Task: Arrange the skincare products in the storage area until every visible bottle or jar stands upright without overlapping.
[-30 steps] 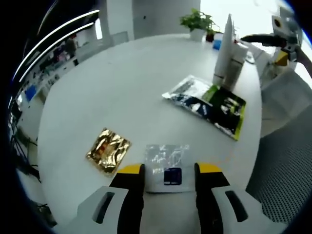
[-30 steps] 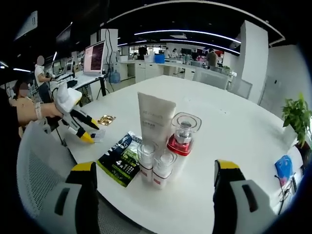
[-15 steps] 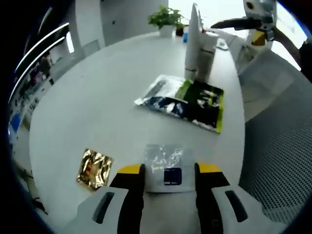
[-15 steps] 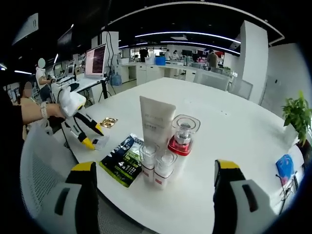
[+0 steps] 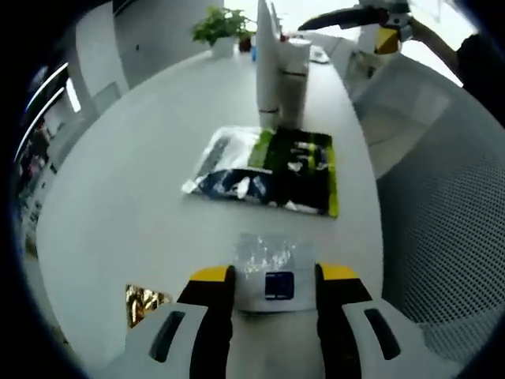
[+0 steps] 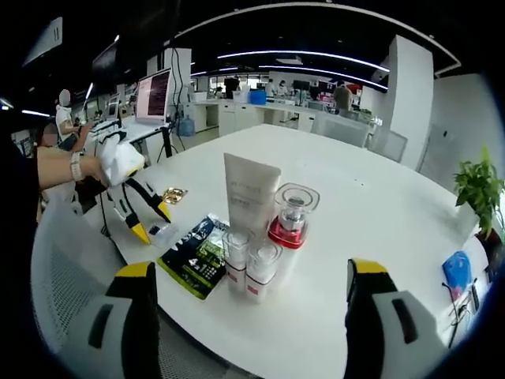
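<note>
Clear plastic catches the light in the left gripper view: a small clear sachet (image 5: pixel 267 272) with a dark blue square sits between the yellow-tipped jaws of the left gripper (image 5: pixel 267 278). They stand close on either side of it and look clamped on it, held just over the white table (image 5: pixel 134 174). Straight ahead lies a flat green-and-black packet (image 5: pixel 272 170), its long axis running left to right, and beyond that stands the white tube (image 5: pixel 267 59) with the bottles. A gold sachet (image 5: pixel 142 304) lies near, to the left. The right gripper (image 5: pixel 359 14) hangs far off, upper right.

In the right gripper view the right gripper (image 6: pixel 248 320) has its jaws wide apart, holding nothing. The upright group stands right in front of it: white tube (image 6: pixel 249 193), a red-based jar (image 6: pixel 289 221) and two small bottles (image 6: pixel 248 264), close together. The green-and-black packet (image 6: pixel 196 257) lies flat just left of them, and the left gripper (image 6: pixel 142 225) is further left, its sachet nearly touching the packet's near end. My guess is the left hand is the nearer one for setting the sachet by the group.
</note>
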The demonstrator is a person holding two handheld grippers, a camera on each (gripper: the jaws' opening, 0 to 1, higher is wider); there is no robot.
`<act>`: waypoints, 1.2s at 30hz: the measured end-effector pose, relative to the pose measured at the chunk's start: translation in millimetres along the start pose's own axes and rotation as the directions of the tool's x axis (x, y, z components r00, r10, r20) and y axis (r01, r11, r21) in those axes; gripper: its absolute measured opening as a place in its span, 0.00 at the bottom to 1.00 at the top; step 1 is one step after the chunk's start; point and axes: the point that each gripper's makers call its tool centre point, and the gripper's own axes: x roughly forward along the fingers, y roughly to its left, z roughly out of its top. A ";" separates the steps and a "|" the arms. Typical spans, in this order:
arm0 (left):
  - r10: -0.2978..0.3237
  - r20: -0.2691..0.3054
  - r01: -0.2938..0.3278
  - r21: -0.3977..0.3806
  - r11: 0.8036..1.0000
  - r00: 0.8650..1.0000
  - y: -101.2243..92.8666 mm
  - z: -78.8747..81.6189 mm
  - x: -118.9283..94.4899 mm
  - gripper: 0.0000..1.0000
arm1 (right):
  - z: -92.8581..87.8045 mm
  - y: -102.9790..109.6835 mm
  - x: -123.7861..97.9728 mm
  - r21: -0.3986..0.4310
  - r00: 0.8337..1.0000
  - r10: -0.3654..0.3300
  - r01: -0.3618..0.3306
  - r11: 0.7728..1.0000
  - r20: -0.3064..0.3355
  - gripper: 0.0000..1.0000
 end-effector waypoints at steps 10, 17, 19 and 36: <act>-0.042 0.028 0.041 0.040 0.998 0.999 -3.9 8.7 6.3 0.38 | -5.6 0.2 -2.4 0.000 1.000 -0.005 0.005 1.000 -0.018 1.00; -0.068 0.054 0.064 0.082 0.995 0.996 -6.2 13.9 10.0 0.38 | -7.4 -0.8 -3.9 0.006 1.000 -0.010 0.010 1.000 -0.019 1.00; -0.077 0.045 0.073 0.098 0.993 0.996 -7.2 14.9 10.9 0.38 | -7.6 -1.5 -4.7 0.004 1.000 -0.012 0.013 1.000 -0.021 1.00; -0.087 0.004 0.086 0.093 0.992 0.996 -11.4 16.1 13.0 0.49 | -7.1 -4.8 -4.2 -0.007 0.999 -0.021 0.021 1.000 -0.030 1.00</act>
